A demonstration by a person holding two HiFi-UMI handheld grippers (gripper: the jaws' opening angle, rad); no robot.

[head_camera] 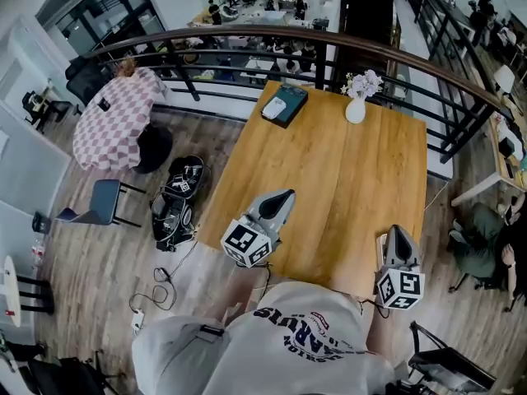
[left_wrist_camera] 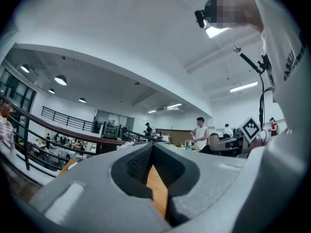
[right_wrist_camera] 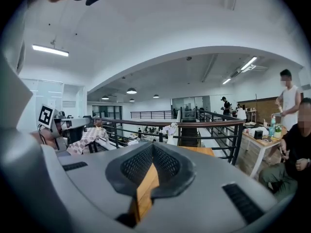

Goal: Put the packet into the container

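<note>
A dark container [head_camera: 291, 103] sits at the far left corner of the wooden table [head_camera: 329, 179]. A white packet [head_camera: 273, 108] lies at the container's left side; I cannot tell whether it is in it or on top of it. My left gripper [head_camera: 287, 195] hovers over the table's near left edge, far from both, with its jaws shut and nothing between them [left_wrist_camera: 153, 147]. My right gripper [head_camera: 397, 230] is at the near right edge, also shut and empty [right_wrist_camera: 153, 147]. Only bare wood shows below each pair of jaws.
A white vase with pale flowers [head_camera: 356, 105] stands at the table's far edge, right of the container. A curved dark railing [head_camera: 247, 35] runs behind the table. On the floor to the left are a bag [head_camera: 177, 196], a chair [head_camera: 99, 204] and a checkered table [head_camera: 115, 118].
</note>
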